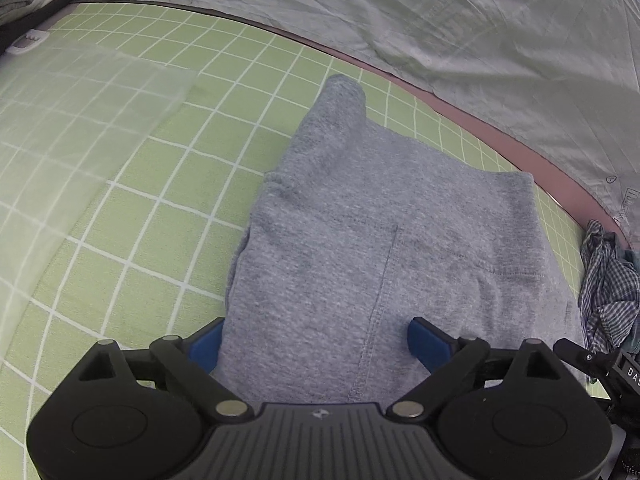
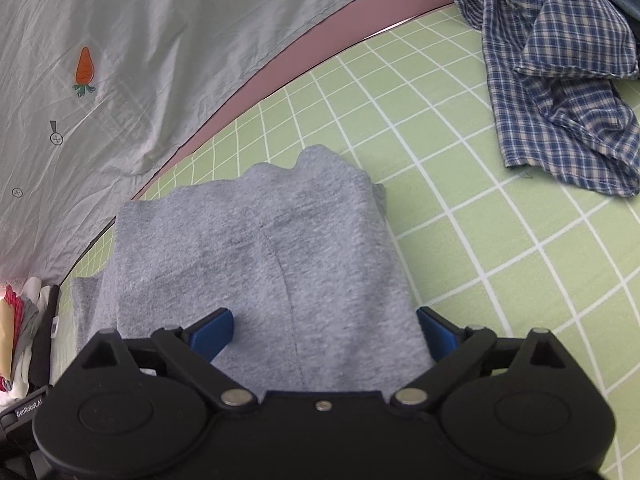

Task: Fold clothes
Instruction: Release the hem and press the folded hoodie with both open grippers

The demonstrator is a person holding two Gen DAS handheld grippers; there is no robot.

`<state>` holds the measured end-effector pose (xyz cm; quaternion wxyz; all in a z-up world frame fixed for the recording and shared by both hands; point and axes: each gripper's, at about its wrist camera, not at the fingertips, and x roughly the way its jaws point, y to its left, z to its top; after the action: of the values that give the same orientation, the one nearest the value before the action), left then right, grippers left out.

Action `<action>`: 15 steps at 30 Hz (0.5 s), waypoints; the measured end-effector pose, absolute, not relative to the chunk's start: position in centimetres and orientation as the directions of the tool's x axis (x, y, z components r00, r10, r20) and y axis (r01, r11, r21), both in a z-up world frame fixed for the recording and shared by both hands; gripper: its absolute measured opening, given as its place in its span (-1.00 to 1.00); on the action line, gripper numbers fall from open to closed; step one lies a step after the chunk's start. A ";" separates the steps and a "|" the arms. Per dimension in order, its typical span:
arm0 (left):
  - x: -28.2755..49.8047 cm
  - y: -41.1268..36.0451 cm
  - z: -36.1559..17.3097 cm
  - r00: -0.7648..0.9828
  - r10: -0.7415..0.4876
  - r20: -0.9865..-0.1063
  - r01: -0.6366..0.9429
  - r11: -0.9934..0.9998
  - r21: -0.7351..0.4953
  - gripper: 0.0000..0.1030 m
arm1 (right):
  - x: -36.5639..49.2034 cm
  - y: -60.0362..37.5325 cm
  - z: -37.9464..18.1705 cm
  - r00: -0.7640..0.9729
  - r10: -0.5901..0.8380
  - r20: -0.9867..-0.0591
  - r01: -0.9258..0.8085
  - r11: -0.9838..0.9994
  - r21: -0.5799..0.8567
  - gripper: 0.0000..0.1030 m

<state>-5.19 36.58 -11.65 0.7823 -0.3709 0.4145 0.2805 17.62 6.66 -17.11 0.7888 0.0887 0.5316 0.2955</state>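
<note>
Sweatpants (image 1: 360,240) half-folded — both my tools, left (image 1: 316,344) and right (image 2: 324,332), spread wide over the near edge; next, pinch and fold.

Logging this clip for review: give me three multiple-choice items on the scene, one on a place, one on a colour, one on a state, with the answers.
1. Where does the plaid shirt lie?
A. under the grey garment
B. crumpled on the green grid mat, apart from the grey garment
C. in the left gripper

2. What colour are the gripper finger pads?
A. blue
B. red
C. white

3. How do the right gripper's jaws stand?
A. shut on the plaid shirt
B. shut on nothing
C. open, astride the grey garment

Answers: 1 B, bare mat separates them; 2 A, blue shows on both grippers; 3 C, wide gap between pads.
</note>
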 end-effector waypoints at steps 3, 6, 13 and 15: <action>-4.5 36.4 -11.9 0.500 0.111 -0.859 -0.731 0.585 -0.350 0.89 | 17.3 7.5 -17.1 0.242 0.573 -0.783 -0.414 0.791 0.451 0.97; -4.0 36.0 -12.0 0.496 0.117 -0.860 -0.732 0.590 -0.342 0.95 | 16.8 8.4 -17.1 0.234 0.576 -0.783 -0.448 0.779 0.439 1.00; -3.0 34.8 -12.2 0.499 0.137 -0.856 -0.724 0.609 -0.325 0.98 | 16.6 9.1 -17.5 0.204 0.640 -0.741 -0.446 0.734 0.512 1.00; -2.5 34.3 -12.2 0.507 0.114 -0.854 -0.699 0.635 -0.330 0.97 | 16.4 9.5 -17.6 0.183 0.659 -0.730 -0.452 0.715 0.533 1.00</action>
<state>-2.49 34.34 -12.21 0.7974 -0.3430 0.4261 0.2548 16.39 9.47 -17.58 0.7626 0.0984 0.5254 0.3642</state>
